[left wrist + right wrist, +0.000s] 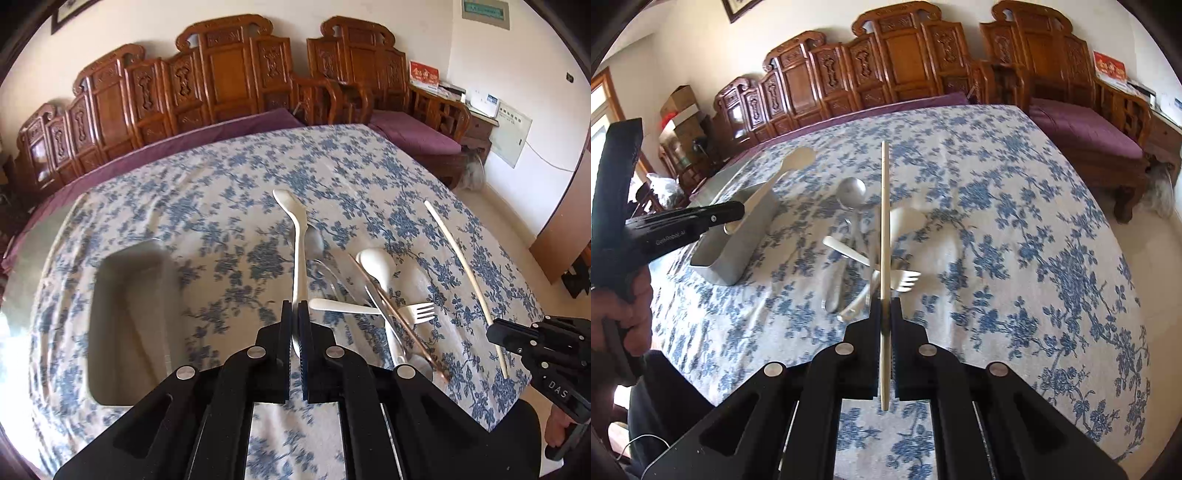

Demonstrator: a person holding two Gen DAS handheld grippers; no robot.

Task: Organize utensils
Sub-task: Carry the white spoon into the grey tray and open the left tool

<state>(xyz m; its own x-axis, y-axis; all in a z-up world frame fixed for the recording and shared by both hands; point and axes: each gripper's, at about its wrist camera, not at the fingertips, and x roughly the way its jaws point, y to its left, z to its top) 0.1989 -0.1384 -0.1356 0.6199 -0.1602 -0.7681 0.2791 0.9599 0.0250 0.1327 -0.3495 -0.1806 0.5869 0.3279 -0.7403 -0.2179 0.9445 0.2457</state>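
Left wrist view: the left gripper (295, 314) is pinched on the handle of a long white spoon (297, 236), whose bowl points toward twelve o'clock above the floral tablecloth (221, 184). The grey metal bin (129, 325) sits at about nine o'clock from the fingers, open side up, apparently the place for the utensils. At three o'clock lies the pile: a second white spoon (376, 266), a white fork (417, 312), copper-coloured chopsticks (399, 317) and a metal spoon partly hidden beneath them. At four o'clock the right gripper (496, 332) pinches a pale chopstick (458, 258).

The likely trouble here is the long spoon, gripped near one end; it could pivot between the pads on the swing to the bin, or its bowl could catch the bin's rim and tip the bin.

Right wrist view: the right gripper (886, 306) is pressed together on the pale chopstick (884, 240), which runs straight toward twelve o'clock and sticks out behind the fingers too. The pile lies directly under it: a metal spoon (851, 192), the white fork (901, 278), the second white spoon (905, 221). The bin (738, 236) is at ten o'clock, with the left gripper (735, 210) hovering over it and the long white spoon (786, 166) slanting above its opening.

Both grippers seem bound for one narrow bin, so they could collide, and the thin chopstick may slip or swing into the pile. Carved wooden benches (886, 66) with purple cushions stand beyond the table, well apart.
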